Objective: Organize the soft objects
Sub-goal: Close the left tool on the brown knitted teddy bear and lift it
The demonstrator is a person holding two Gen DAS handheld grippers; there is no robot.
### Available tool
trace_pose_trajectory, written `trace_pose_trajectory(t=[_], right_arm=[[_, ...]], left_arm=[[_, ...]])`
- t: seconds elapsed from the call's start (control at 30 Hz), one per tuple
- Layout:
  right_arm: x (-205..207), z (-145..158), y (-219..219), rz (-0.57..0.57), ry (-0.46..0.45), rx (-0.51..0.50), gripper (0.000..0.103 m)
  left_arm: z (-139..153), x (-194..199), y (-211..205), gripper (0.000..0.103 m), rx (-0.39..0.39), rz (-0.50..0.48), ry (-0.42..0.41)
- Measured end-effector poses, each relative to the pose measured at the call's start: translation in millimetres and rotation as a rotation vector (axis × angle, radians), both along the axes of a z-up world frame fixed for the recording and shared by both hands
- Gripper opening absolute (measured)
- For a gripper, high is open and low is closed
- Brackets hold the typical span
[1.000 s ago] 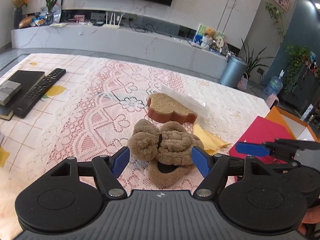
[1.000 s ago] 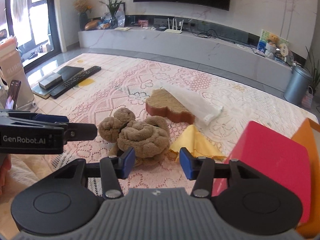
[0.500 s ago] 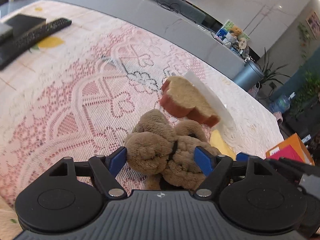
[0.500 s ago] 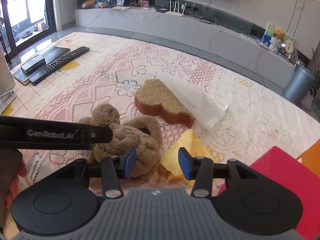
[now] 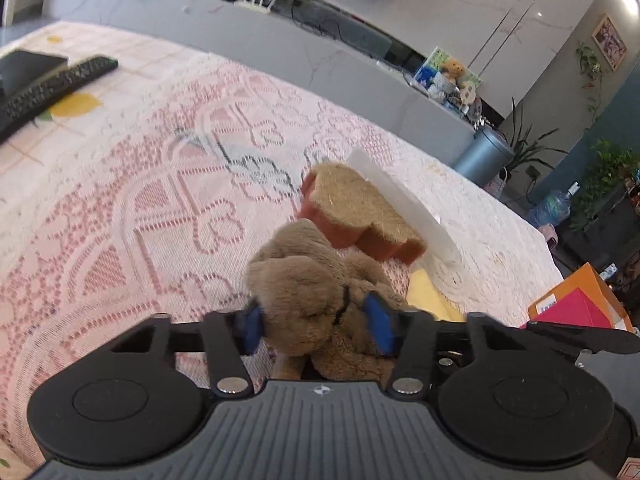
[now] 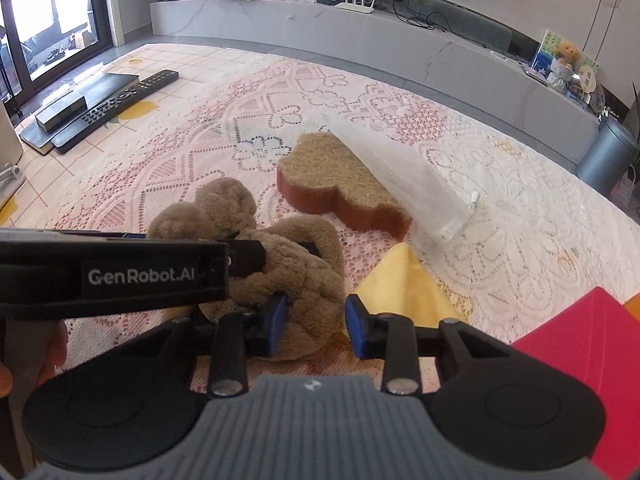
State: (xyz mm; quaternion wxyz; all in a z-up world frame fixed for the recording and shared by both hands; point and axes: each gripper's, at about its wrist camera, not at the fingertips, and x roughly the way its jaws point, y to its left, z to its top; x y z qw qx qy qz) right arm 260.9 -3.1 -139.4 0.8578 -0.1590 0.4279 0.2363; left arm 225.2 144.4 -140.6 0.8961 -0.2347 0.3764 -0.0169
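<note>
A brown plush toy (image 5: 304, 292) lies crumpled on the pink and white lace cloth (image 5: 160, 200). My left gripper (image 5: 314, 328) has its blue pads against both sides of the plush's head, jaws closing. In the right wrist view the same plush toy (image 6: 296, 264) has its lower part between the pads of my right gripper (image 6: 316, 328). Those jaws are closing; the left pad touches the fur and a thin gap shows at the right pad. The left gripper's black finger (image 6: 240, 258) crosses in from the left onto the plush.
Behind the plush lie a brown bread-shaped sponge (image 6: 340, 184), a white mesh bag (image 6: 400, 172) and a yellow cloth (image 6: 400, 288). A red box (image 6: 580, 340) stands at the right, an orange box (image 5: 580, 292) beside it. Remotes (image 6: 116, 104) lie far left.
Both grippers have come down and forward onto the plush. The left jaws, wide around its head before, now squeeze it. The right jaws have narrowed around its lower part.
</note>
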Motion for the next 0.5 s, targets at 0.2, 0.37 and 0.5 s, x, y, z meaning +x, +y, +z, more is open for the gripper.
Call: trace_pose_trajectory(t=[0.2,0.37,0.5], right_arm=[[0,15,1,-0.011,-0.021,0.045,0.032],[9,19,12,-0.022,-0.043,0.062,0.039],[21,15,26,-0.025,-0.052,0.073,0.043]], left_arm=[[26,-15,13,0.035,0.075,0.100,-0.120],[34,-14,30,0.035,0.189,0.225,-0.148],[19,-8,40,0.035,0.172,0.263,-0.096]])
